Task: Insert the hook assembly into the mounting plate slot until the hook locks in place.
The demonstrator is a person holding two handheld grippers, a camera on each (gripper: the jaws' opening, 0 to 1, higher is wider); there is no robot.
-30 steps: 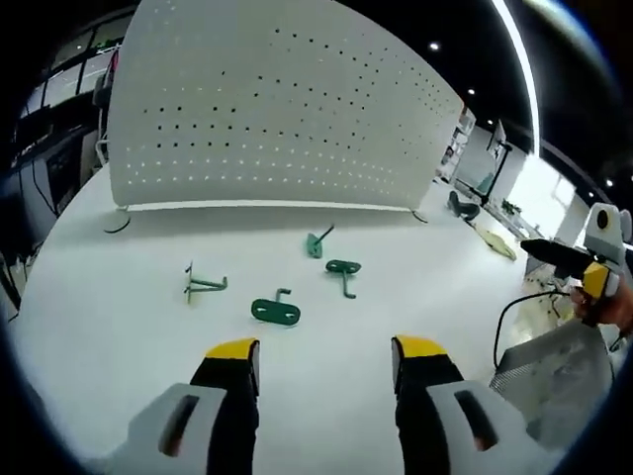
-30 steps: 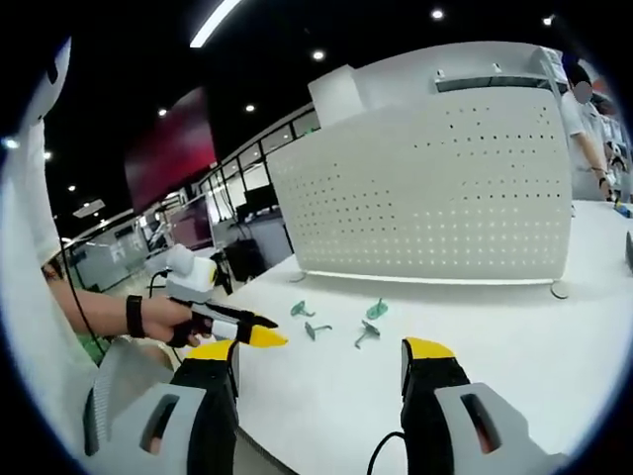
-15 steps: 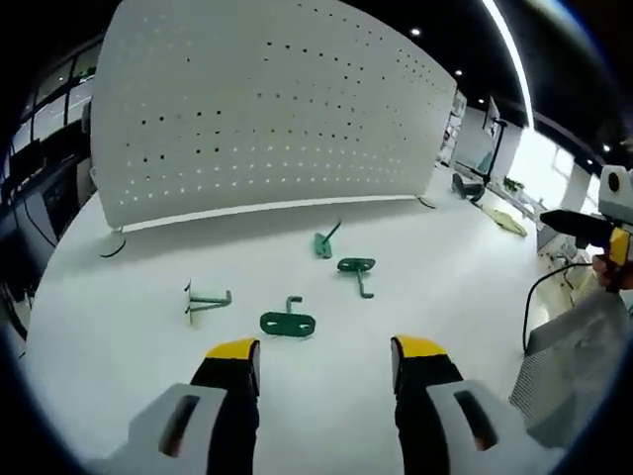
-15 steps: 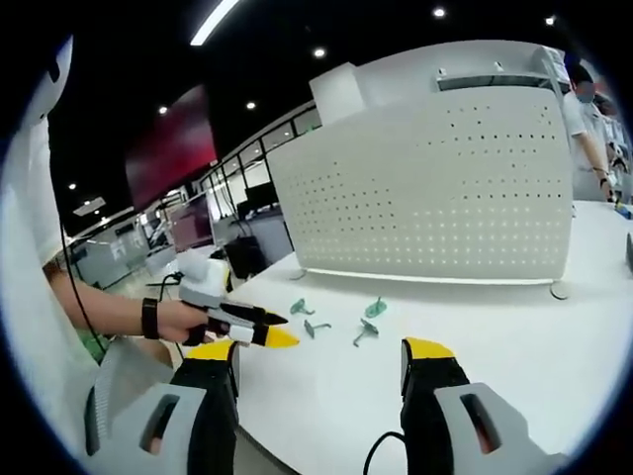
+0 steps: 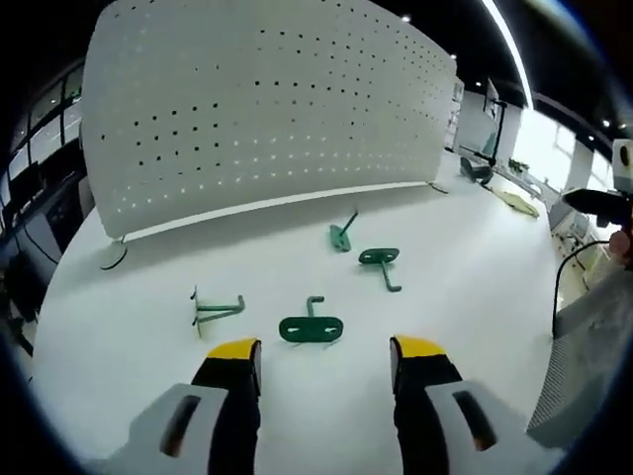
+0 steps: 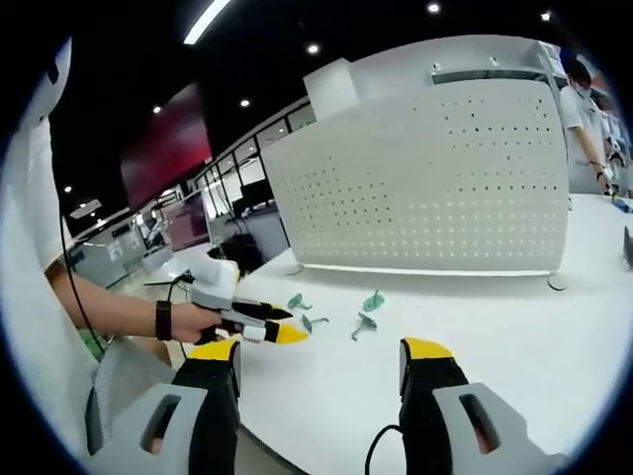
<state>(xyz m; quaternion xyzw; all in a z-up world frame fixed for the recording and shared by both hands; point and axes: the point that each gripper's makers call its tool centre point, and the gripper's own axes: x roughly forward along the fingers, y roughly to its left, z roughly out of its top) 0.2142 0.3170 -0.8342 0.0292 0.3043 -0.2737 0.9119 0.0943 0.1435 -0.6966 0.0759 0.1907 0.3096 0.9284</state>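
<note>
We hold the left tool (image 5: 324, 358) spread above the white surface (image 5: 475, 287), just short of the green mounting plate (image 5: 311, 328); our right tool (image 6: 321, 358) is spread too, empty.

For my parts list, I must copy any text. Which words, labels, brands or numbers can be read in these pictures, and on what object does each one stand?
No text can be read.
The white pegboard carries holes, no print.
The green hooks show no marking.
The dark red wall panel is blank or too blurred to tell.
</note>
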